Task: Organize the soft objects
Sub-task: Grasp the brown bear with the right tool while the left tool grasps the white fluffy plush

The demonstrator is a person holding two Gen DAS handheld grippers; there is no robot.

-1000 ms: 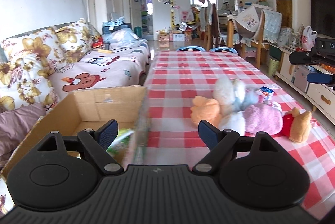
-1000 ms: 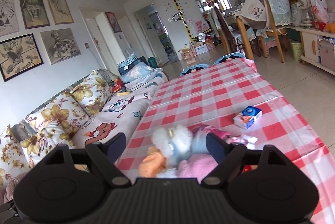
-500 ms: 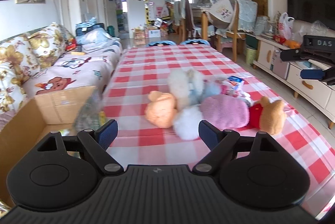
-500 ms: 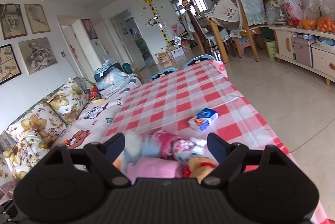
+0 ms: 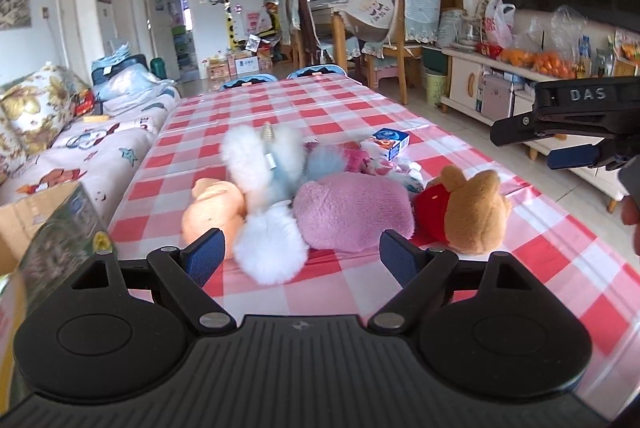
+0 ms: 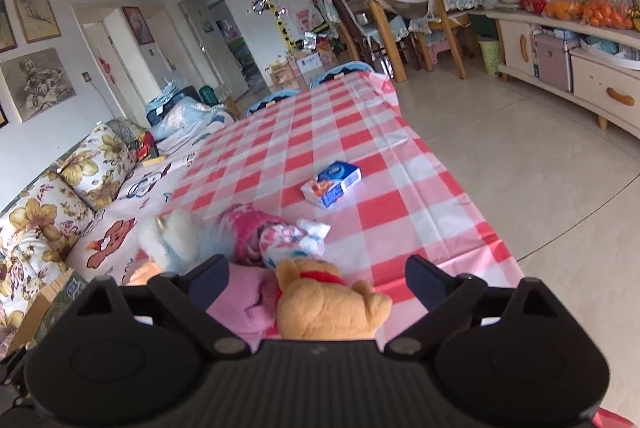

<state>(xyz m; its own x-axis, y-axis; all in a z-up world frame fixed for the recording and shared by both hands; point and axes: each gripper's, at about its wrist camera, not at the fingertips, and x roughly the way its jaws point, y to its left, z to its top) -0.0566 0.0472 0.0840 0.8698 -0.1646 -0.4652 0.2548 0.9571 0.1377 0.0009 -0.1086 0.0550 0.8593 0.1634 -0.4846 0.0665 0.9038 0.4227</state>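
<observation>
A heap of plush toys lies on the red-checked table (image 5: pixel 280 107): a peach toy (image 5: pixel 212 207), a white fluffy one (image 5: pixel 272 248), a pink one (image 5: pixel 352 216) and a brown bear in a red shirt (image 5: pixel 476 211). My left gripper (image 5: pixel 302 256) stands open just short of the white and pink toys, touching neither. My right gripper (image 6: pixel 318 282) hangs over the bear (image 6: pixel 328 304). Its jaws are opening, and the bear lies between them untouched by the pads. In the left wrist view the right gripper (image 5: pixel 524 149) shows at the right edge.
An open cardboard box (image 5: pixel 24 220) stands off the table's left edge, beside a floral sofa (image 6: pixel 60 195). A small blue-and-white pack (image 6: pixel 332 183) lies beyond the toys, with a patterned cloth bundle (image 6: pixel 292 240) nearer. Bare floor (image 6: pixel 520 167) and a sideboard (image 6: pixel 580 83) lie right.
The left view swung from the cardboard box to the toy heap and came closer. The right gripper sank and shifted right, from the white toy to over the bear, its jaws widening.
</observation>
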